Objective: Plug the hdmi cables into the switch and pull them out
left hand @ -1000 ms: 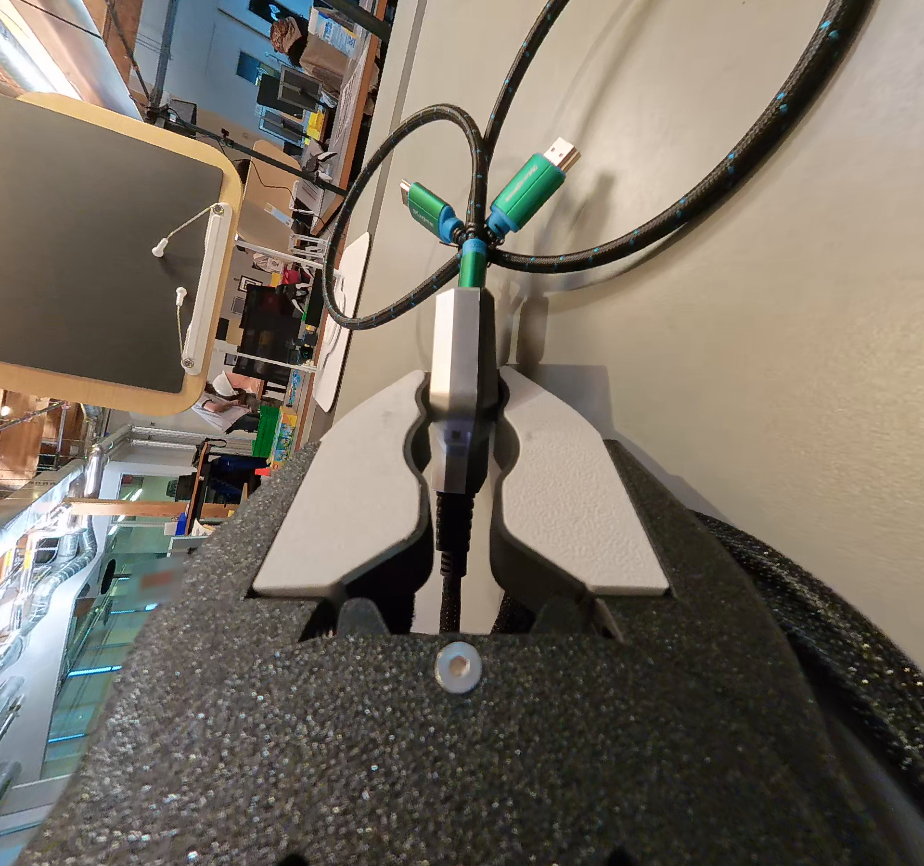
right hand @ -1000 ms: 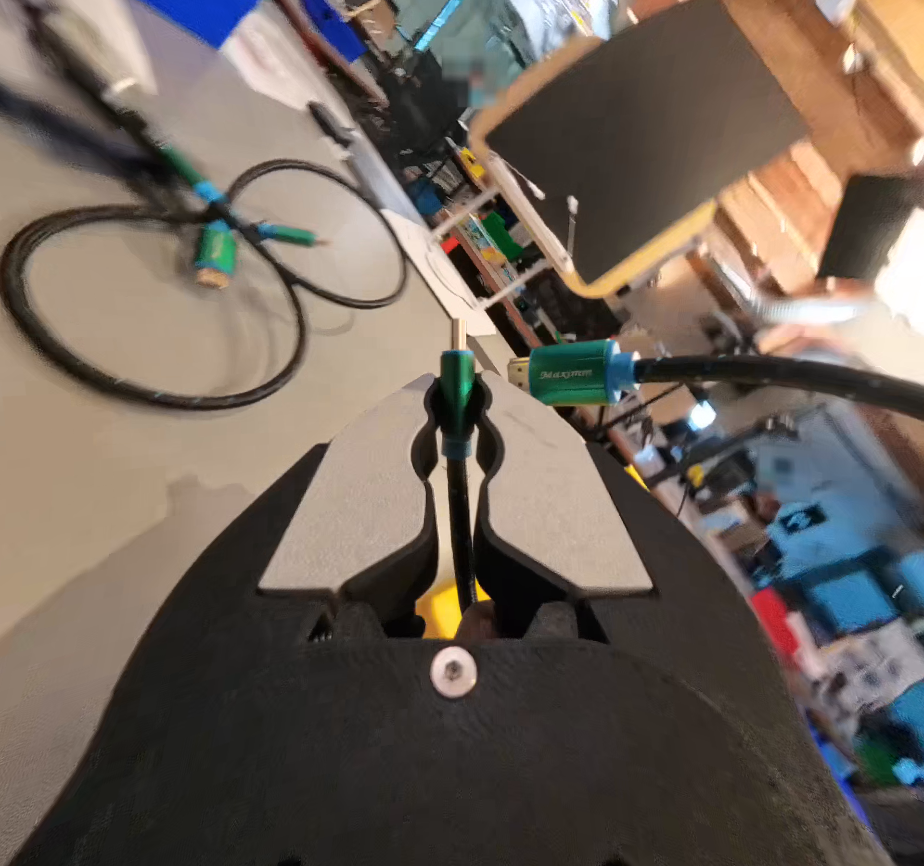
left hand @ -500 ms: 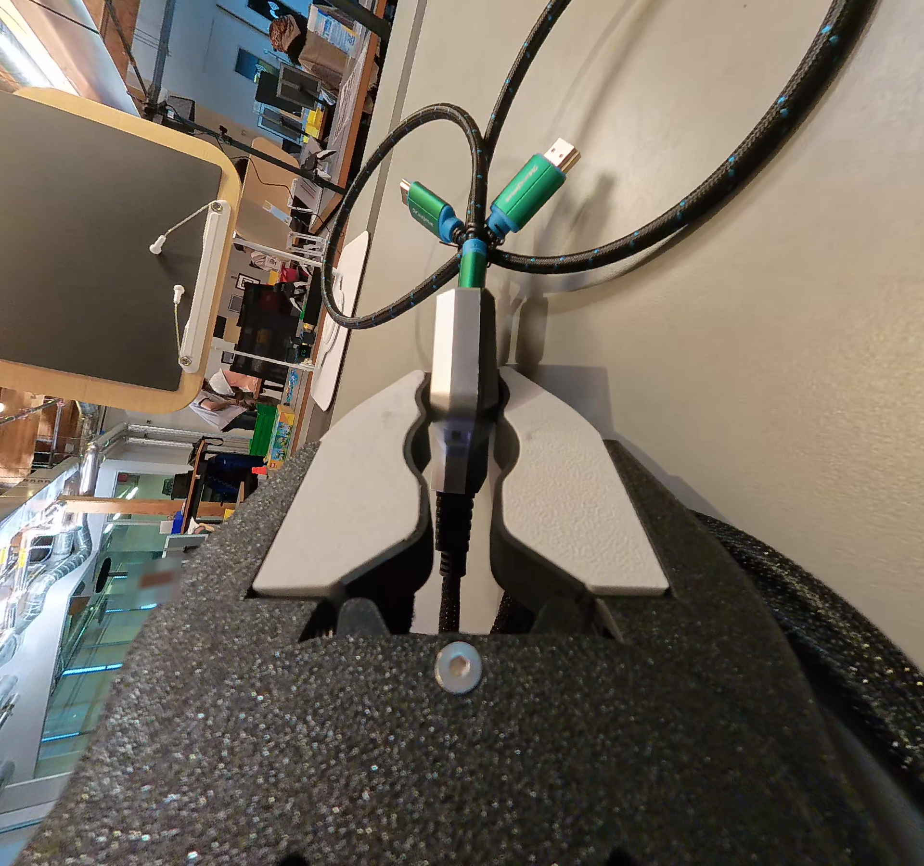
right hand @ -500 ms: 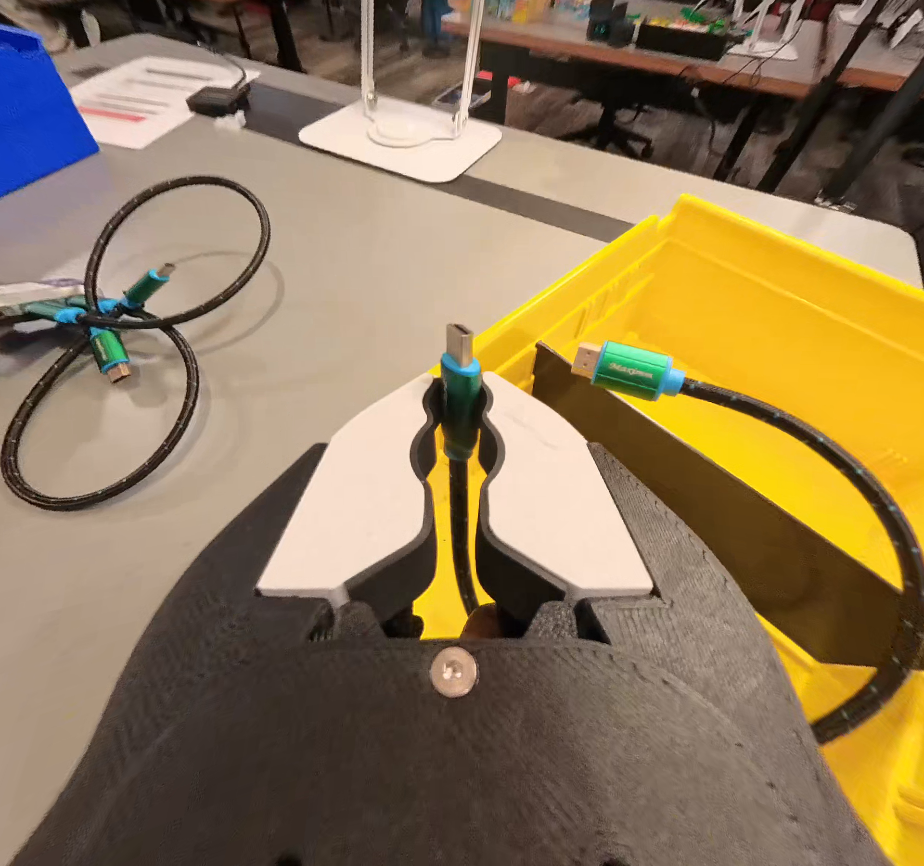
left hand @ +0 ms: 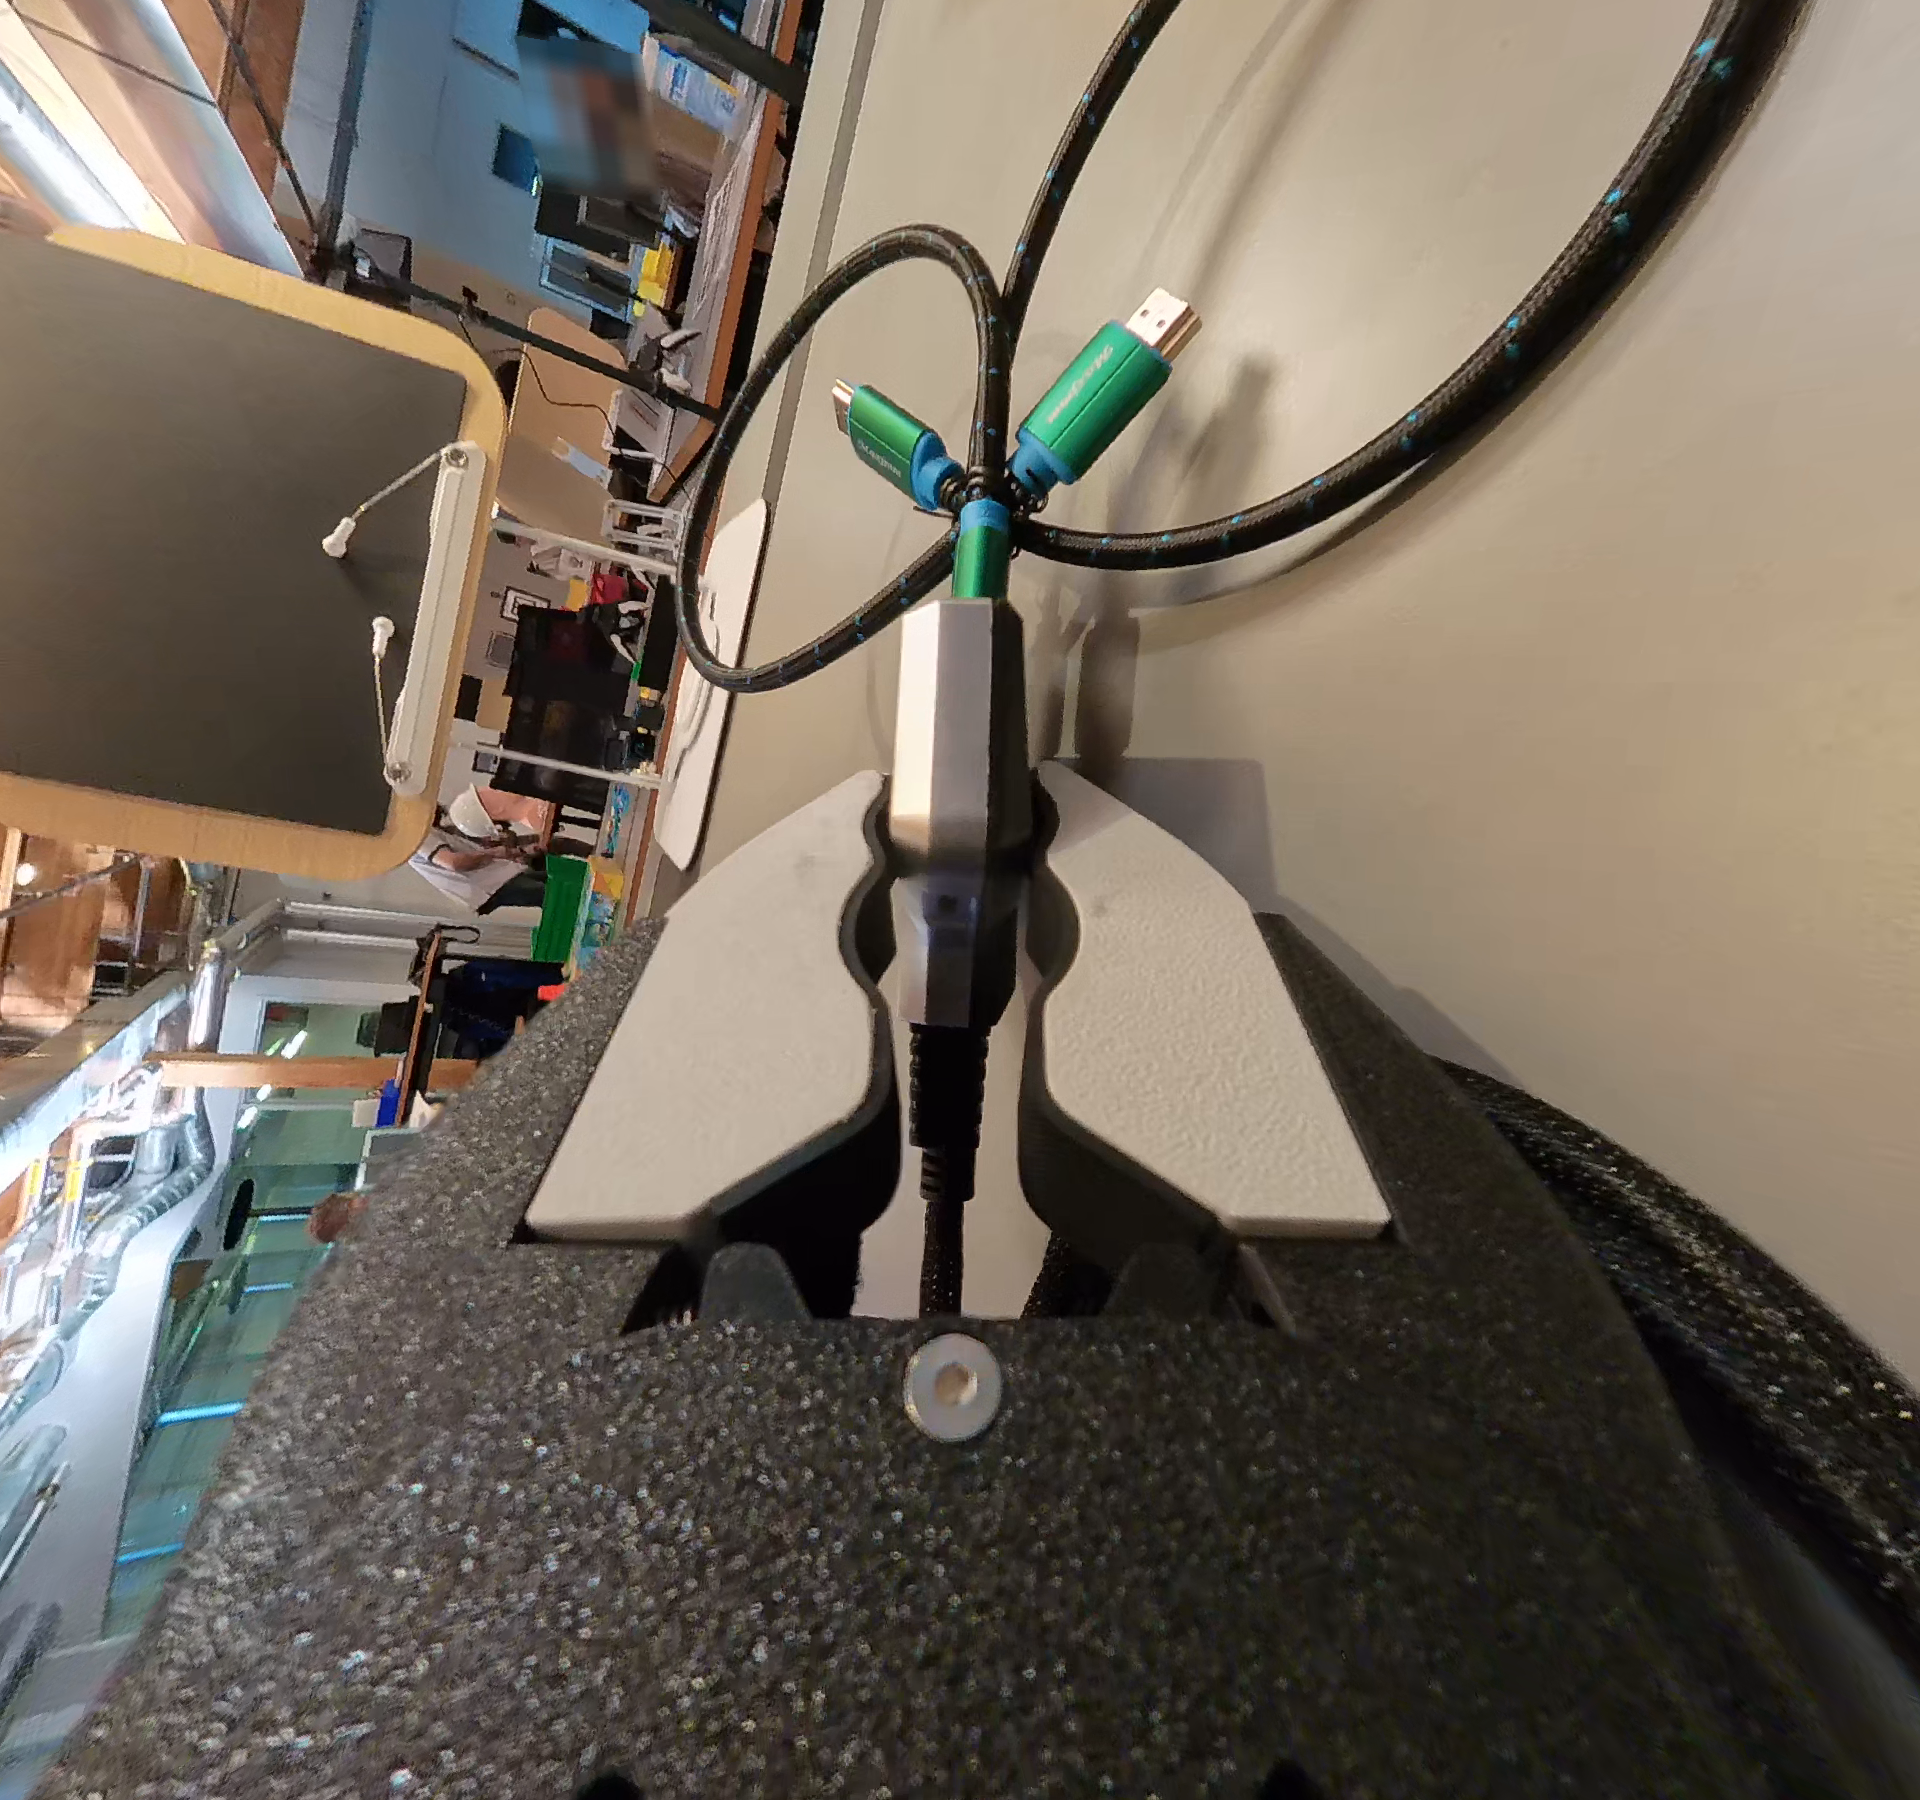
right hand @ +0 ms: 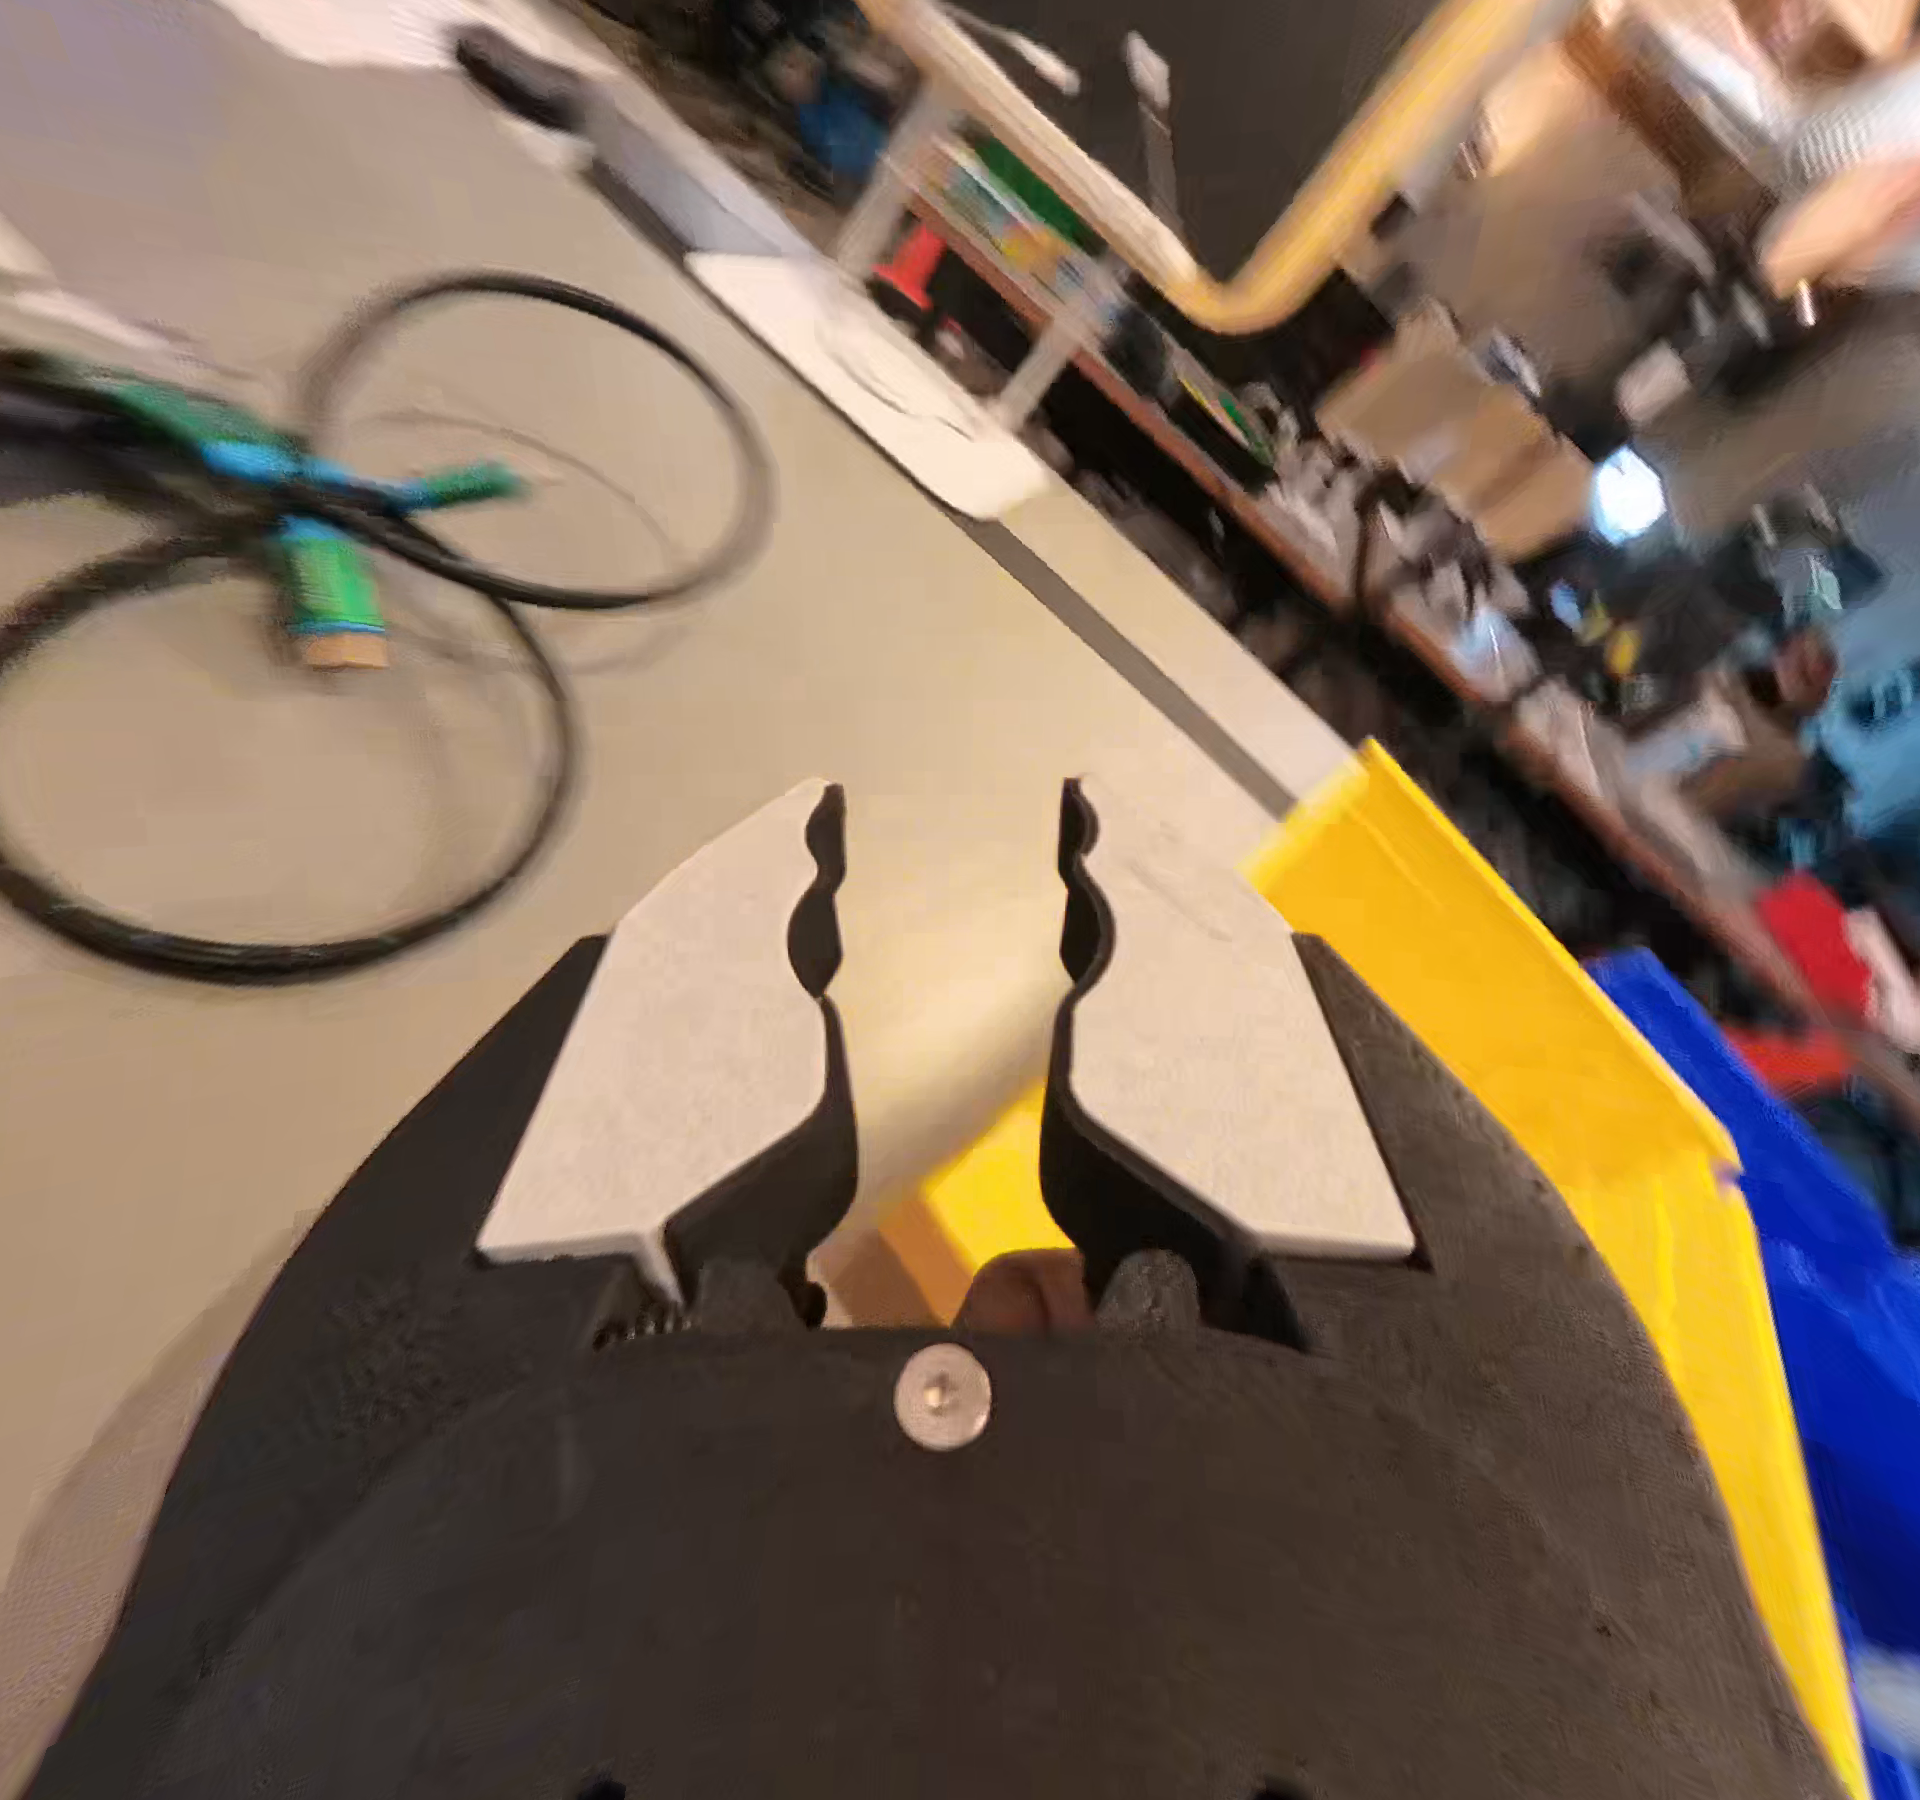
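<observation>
My left gripper [left hand: 961, 794] is shut on the silver HDMI switch [left hand: 951, 711], held on edge against the grey table [left hand: 1507, 815]. One green HDMI plug [left hand: 982, 561] sits in the switch's far end. Two loose green plugs [left hand: 1101, 389] [left hand: 883, 436] of black braided cables [left hand: 1558, 296] lie just beyond it. My right gripper [right hand: 951, 805] is open and empty above the table, beside the yellow bin [right hand: 1455, 1002]. The right wrist view is blurred; the cable loops [right hand: 312, 607] and green plugs [right hand: 327, 587] show at its left.
A blue bin [right hand: 1829, 1231] lies right of the yellow one. A white lamp base [right hand: 883, 379] stands at the table's far edge. A black board with a wooden rim [left hand: 208, 545] stands behind, with workbenches beyond. Tip to tip, the grippers are about 25 centimeters apart.
My right gripper held a green HDMI plug over the yellow bin, then opened and let it go; the cable is out of view and the gripper swings left. My left gripper has not moved.
</observation>
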Motion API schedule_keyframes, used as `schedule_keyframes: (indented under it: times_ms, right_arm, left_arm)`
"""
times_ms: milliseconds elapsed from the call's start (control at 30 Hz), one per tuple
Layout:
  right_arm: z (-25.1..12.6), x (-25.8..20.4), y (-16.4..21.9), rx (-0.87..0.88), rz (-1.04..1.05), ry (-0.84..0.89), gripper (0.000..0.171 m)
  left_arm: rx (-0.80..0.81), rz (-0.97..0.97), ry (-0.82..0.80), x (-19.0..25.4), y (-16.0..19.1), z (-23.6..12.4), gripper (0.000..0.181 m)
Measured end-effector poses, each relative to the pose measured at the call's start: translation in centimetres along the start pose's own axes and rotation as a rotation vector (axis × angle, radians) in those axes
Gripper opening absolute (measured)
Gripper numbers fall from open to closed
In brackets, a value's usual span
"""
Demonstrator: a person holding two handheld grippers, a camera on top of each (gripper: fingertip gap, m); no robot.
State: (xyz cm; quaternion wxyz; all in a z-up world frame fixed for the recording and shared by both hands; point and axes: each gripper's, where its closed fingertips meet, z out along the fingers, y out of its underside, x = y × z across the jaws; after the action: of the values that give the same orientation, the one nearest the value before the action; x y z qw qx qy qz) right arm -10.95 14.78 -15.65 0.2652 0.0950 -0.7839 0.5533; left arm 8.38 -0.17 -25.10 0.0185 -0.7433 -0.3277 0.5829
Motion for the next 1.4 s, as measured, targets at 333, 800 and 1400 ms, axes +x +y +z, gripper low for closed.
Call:
schedule_keyframes:
  times_ms: [333,800,1400]
  right_arm:
    - [5.7,-19.1,-4.4,0.199,-0.540,-0.309,0.030]
    - [7.7,-19.0,-3.5,0.159,-0.672,-0.212,0.015]
    - [7.3,-19.2,-3.1,0.181,-0.744,-0.190,0.013]
  left_arm:
    - [0.084,0.127,-0.040,0.7,-2.8,-0.7,0.022]
    - [0.121,0.219,-0.078,1.1,-4.4,-0.9,0.022]
    - [0.106,0.132,-0.019,1.7,-4.2,-0.1,0.023]
